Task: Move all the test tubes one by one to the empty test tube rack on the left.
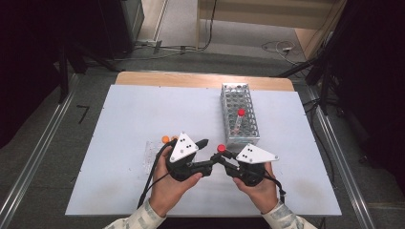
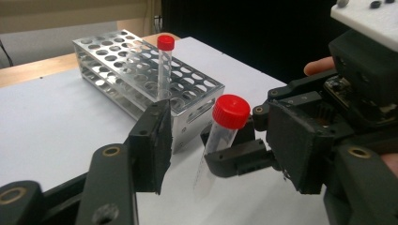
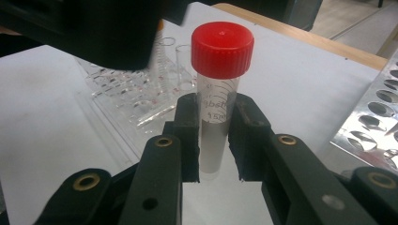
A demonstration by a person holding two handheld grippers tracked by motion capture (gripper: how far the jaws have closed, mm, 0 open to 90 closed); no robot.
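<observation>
A clear tube with a red cap (image 3: 221,49) stands upright in my right gripper (image 3: 217,140), which is shut on its body just below the cap. In the high view this tube (image 1: 221,148) is held a little above the white table, between my two hands. My left gripper (image 2: 225,140) is open, its jaws standing either side of the tube's upper part (image 2: 220,136) without touching it. A metal tube rack (image 1: 239,112) stands behind, with a second red-capped tube (image 1: 240,118) upright in it.
A clear plastic tray (image 1: 152,155) with open tubes lies left of my left hand, orange caps (image 1: 165,139) beside it. The rack (image 2: 136,70) is close behind the grippers. The white table's front edge (image 1: 200,210) is near my wrists.
</observation>
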